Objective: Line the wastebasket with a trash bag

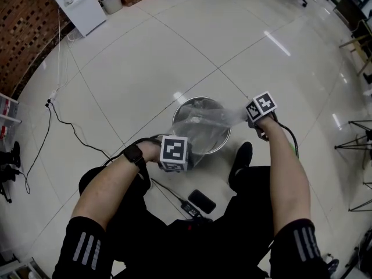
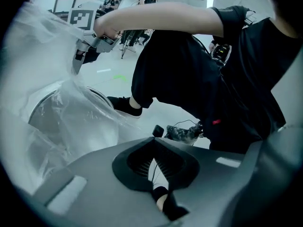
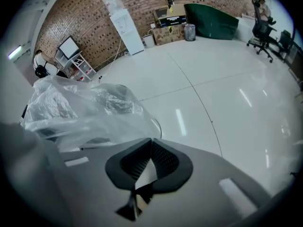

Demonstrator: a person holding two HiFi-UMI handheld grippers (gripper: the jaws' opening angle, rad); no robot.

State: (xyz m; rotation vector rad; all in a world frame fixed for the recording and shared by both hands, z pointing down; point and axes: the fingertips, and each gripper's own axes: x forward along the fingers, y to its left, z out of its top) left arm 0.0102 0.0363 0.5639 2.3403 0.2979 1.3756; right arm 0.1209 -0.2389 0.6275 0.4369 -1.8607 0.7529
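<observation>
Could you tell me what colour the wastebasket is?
The wastebasket is silvery metal, clearest in the head view.

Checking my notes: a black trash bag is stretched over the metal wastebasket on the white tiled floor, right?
Not black: the trash bag is clear plastic, and the head view shows the metal wastebasket through it. The rest holds: stretched over the wastebasket on the white tiled floor.

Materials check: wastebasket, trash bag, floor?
Wastebasket: looks like polished metal, with a silvery wall and bright rim; metallised plastic is possible. Trash bag: thin clear plastic film, crinkled and see-through. Floor: glossy pale tiles, with joint lines and reflected ceiling lights.
</observation>
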